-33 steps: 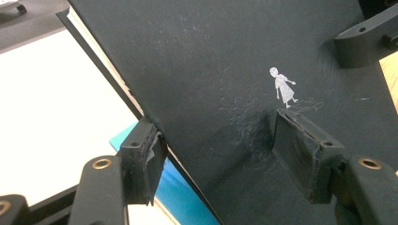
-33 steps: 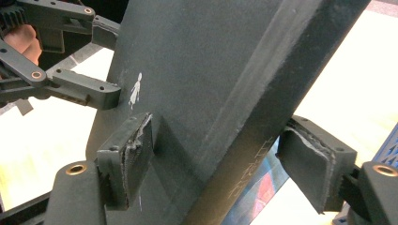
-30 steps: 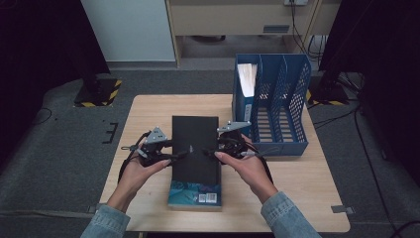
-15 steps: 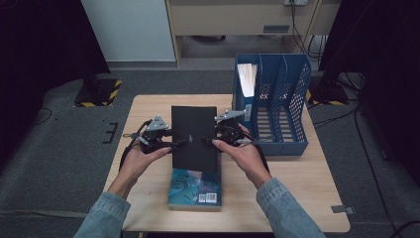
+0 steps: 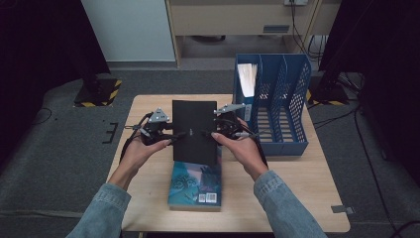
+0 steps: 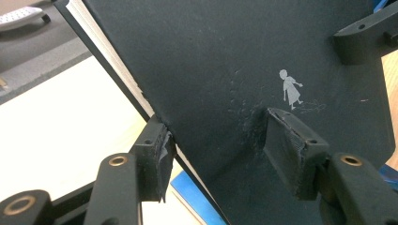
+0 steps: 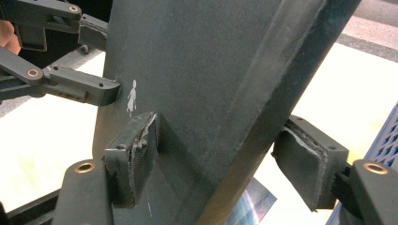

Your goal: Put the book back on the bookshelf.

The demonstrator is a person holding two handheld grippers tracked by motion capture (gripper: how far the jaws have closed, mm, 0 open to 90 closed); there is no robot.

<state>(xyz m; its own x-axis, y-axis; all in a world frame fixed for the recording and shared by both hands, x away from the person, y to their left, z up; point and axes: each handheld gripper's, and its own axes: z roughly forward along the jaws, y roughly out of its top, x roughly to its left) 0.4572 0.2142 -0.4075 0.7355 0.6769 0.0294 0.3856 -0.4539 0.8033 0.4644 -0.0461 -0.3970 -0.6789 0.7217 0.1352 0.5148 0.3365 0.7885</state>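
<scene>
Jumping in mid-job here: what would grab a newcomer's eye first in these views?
First, the black book at the table's middle, gripped on its two side edges by the left gripper and the right gripper, their jaws having just been closing on it. Under its near end a teal book lies flat on the wooden table. To the right stands a blue file rack with white papers in its leftmost slot.

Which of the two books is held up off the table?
The black book, between both hand-held grippers; the teal-covered book lies flat on the table.
</scene>
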